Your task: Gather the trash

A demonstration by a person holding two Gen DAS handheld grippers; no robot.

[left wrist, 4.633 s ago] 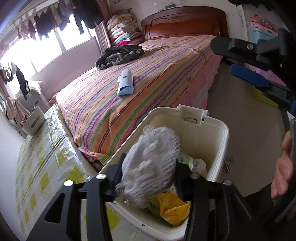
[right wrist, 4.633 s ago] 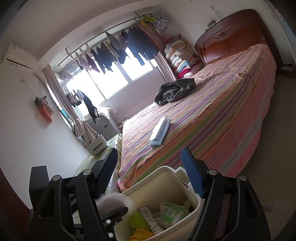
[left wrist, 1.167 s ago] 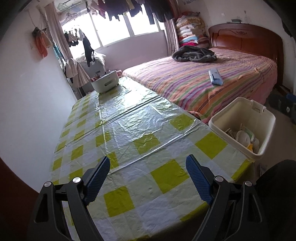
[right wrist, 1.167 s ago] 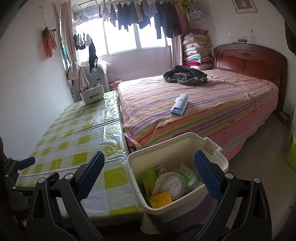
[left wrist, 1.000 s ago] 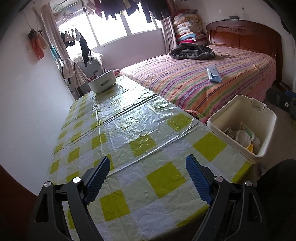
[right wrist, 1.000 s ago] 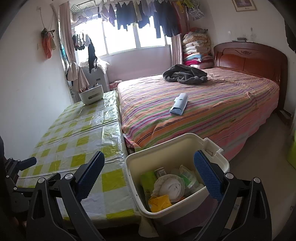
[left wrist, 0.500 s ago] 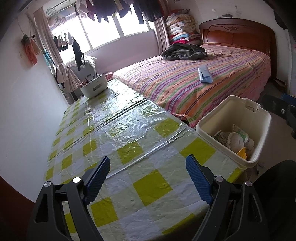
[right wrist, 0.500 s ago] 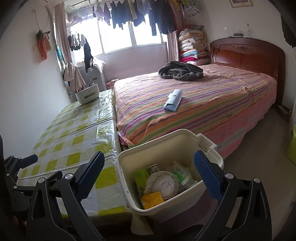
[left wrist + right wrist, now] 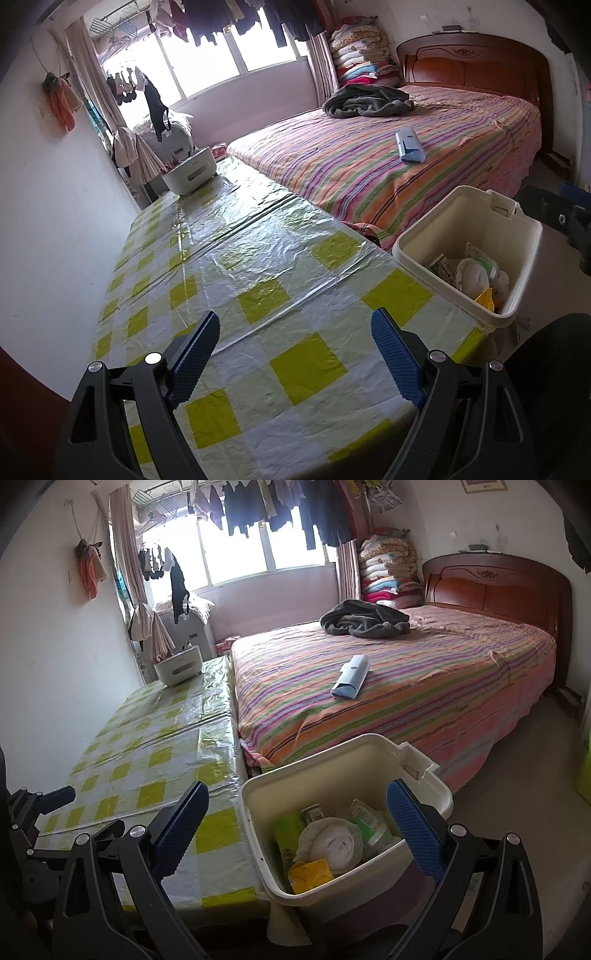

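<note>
- Since 4.6 s ago: white foam-net wad [image 9: 330, 842] no longer clamped by left gripper [image 9: 295, 347]; now lying in cream rectangular plastic bin [image 9: 255, 812] among green packets and a yellow wrapper.
- Both claws wide apart, empty: left gripper over glossy yellow-checked plastic tablecloth [image 9: 258, 266], right gripper [image 9: 297, 819] straddling the bin.
- Bin lower centre of right view, long axis running toward the striped bed [image 9: 424, 686].

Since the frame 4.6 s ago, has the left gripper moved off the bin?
Yes. The left gripper has pulled back from over the trash bin and left, now hanging over the checkered tablecloth, jaws open and empty; the bin sits to its right.
</note>
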